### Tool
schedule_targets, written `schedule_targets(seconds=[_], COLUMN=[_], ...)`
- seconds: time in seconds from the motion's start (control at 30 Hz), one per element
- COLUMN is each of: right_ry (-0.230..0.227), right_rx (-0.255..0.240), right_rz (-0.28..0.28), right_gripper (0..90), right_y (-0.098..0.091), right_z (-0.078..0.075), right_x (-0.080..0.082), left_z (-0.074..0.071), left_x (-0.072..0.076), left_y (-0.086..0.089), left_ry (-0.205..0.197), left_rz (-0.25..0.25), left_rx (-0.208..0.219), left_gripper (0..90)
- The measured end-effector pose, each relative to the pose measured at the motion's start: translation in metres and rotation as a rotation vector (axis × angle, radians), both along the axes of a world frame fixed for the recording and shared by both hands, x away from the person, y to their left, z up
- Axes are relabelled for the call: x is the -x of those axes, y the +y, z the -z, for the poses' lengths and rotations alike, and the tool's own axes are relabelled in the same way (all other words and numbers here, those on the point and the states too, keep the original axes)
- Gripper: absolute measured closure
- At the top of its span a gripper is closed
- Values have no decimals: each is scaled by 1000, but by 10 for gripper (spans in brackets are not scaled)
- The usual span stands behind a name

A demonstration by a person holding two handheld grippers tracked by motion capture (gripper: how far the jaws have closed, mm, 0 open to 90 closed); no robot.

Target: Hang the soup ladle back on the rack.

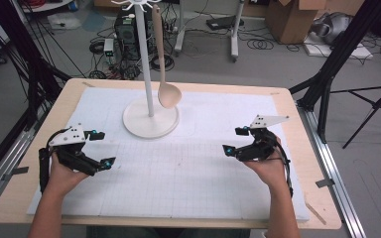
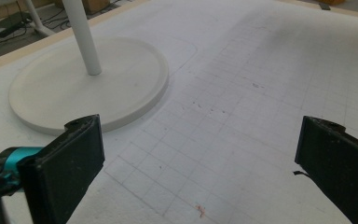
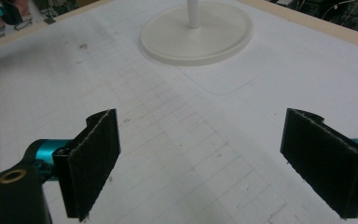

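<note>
Spoon (image 1: 168, 94) hangs on stand (image 1: 150, 121); both tools wide apart, empty.

Bare mat (image 1: 188, 173) between both tools, stand (image 1: 150, 119) and ladle (image 1: 168, 94) beyond

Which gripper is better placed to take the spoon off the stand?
Right, marginally. The spoon hangs on the stand's right side, facing the right gripper. Both the right and the left gripper are open and empty.
</note>
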State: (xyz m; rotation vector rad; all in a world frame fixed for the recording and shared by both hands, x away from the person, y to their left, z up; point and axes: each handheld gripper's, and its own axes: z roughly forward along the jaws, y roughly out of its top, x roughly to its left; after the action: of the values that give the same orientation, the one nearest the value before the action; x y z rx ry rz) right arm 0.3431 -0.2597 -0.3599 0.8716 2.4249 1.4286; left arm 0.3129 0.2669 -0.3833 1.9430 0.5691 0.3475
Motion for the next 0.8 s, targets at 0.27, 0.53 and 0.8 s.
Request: schedule_targets(seconds=[0.27, 0.53, 0.8], right_ry=[3, 11, 25], right_rx=[9, 16, 32], right_rz=[10, 3, -3], right_gripper=[110, 111, 111], right_y=[-1, -1, 2], right_z=[0, -1, 1], right_x=[0, 1, 1], left_z=[-2, -1, 0], left_x=[2, 1, 0], left_y=[-1, -3, -4], left_ry=[-5, -1, 5], left_rz=[12, 16, 12], left_rx=[8, 0, -2], left_gripper=[16, 16, 17])
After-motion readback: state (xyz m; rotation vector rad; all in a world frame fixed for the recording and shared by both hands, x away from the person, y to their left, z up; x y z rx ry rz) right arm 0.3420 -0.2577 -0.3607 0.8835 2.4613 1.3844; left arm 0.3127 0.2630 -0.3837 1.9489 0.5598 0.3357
